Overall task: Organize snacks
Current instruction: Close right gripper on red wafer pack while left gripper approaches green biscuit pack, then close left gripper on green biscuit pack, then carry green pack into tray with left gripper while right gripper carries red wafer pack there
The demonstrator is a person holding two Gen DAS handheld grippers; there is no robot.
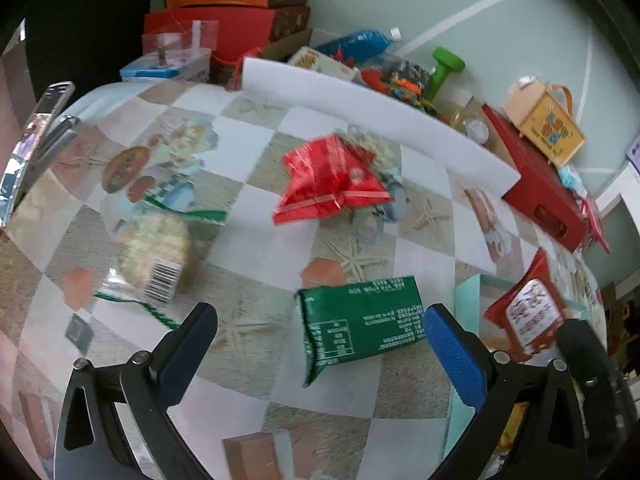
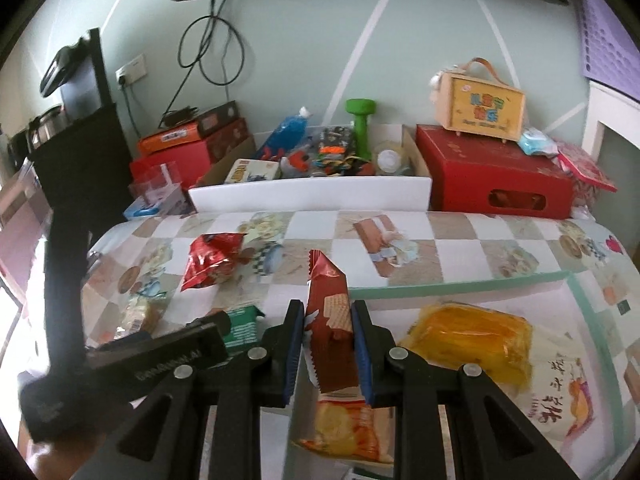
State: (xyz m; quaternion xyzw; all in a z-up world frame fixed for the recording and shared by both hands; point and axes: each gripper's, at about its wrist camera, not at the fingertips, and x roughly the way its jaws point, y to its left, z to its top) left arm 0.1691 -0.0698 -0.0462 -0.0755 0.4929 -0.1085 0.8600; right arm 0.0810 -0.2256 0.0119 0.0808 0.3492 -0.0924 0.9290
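1. The brown-red wafer packet (image 2: pixel 326 320) stands nearly upright between the blue-padded fingers (image 2: pixel 291 344) of the right gripper (image 2: pixel 325 354), which pinches it at both sides; its crimped top points up and away from the camera.
2. In the left wrist view the same packet (image 1: pixel 528 312) shows at the right edge, above a mint-green-edged tray (image 1: pixel 466 308).
3. Below the held packet lies an orange biscuit packet (image 2: pixel 344 428), and to its right a yellow-orange wrapped snack (image 2: pixel 476 340), both inside the tray's mint-green border (image 2: pixel 460 284).
4. The left gripper (image 1: pixel 320 344) hovers with its 2 fingers spread wide and nothing between them; the green packet (image 1: pixel 360 320) lies flat on the tablecloth just beyond its tips.
5. Farther out on the checked tablecloth (image 1: pixel 420 380) sit a red crinkled bag (image 1: pixel 332 184) near the middle and a clear packet of pale crackers (image 1: pixel 154 256) with a barcode to the left; they are well apart.
6. In the right wrist view the red bag (image 2: pixel 212 260) lies left of the held packet.
7. Along the table's back edge stands a white-fronted box (image 2: pixel 312 196) full of mixed items, including a green dumbbell (image 2: pixel 360 120) and a blue bottle (image 2: pixel 286 132).
8. To its right a large red box (image 2: pixel 492 176) carries a small wooden case with a handle (image 2: pixel 484 104).
9. To its left are stacked red and orange boxes (image 2: pixel 188 140).
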